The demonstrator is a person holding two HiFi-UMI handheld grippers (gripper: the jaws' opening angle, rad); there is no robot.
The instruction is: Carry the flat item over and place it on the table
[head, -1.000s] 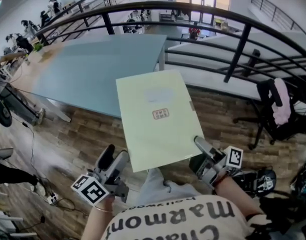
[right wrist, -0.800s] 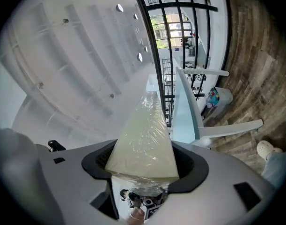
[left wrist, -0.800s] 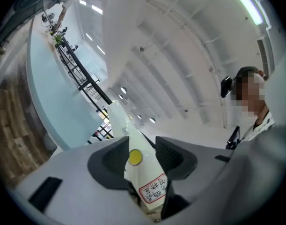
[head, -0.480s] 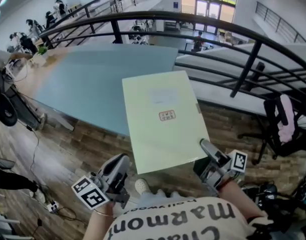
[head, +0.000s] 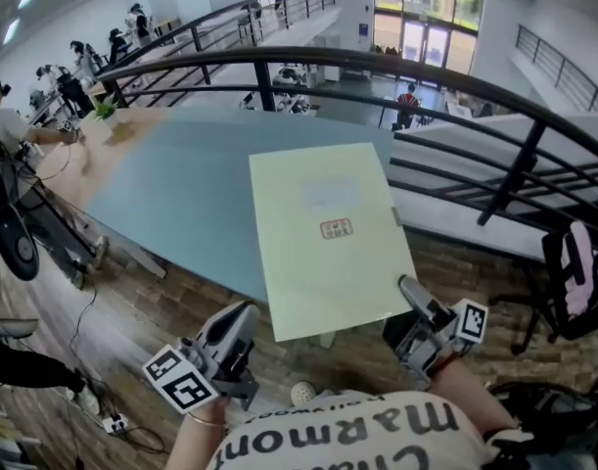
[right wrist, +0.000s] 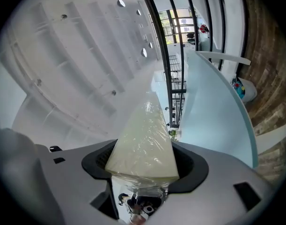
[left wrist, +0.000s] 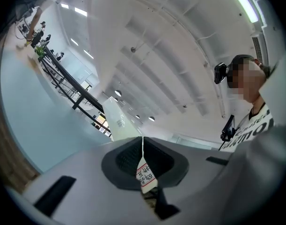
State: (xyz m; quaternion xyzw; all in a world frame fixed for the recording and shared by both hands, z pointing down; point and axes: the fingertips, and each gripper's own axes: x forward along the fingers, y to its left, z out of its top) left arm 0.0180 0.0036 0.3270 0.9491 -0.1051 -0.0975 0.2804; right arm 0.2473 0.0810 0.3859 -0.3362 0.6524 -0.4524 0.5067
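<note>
The right tongs [right wrist: 143,170] clamp a pale plastic-wrapped folder [right wrist: 143,139], with the blue table [right wrist: 213,111] beyond it.

- The folder [head: 318,262] is pale yellow-green, with a small red and white label [head: 337,228].
- The table [head: 181,184] is light blue.
- The floor [head: 122,302] is brown wood in strips.
- The railing [head: 475,81] is black.
- The left gripper [head: 242,319] and right gripper [head: 412,292] are grey, with black and white squares.
- The shirt [head: 338,444] is white with black letters.

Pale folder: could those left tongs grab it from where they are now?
Probably yes. The left tongs sit just beside the folder's near corner with nothing between, but they are shut and would have to open first. The right tongs hold its other near corner.
</note>
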